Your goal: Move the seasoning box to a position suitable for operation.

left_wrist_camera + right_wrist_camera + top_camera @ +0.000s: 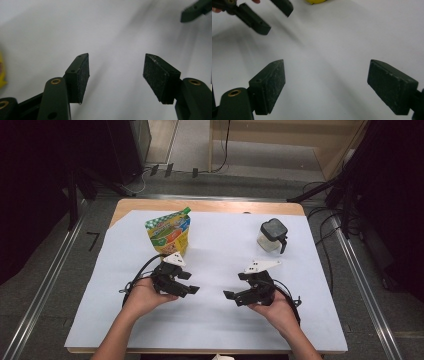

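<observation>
With both the left gripper [191,282] and right gripper [233,287] open and empty, the nearby yellow-green soft plastic pouch [169,232] looked light, best pinched at its top.

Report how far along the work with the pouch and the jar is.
Nothing looks done: the colourful spouted pouch and the black-lidded jar stand untouched at the far side of the white sheet. Left tool and right tool hover open, empty, facing each other. Every grasp remains.
</observation>
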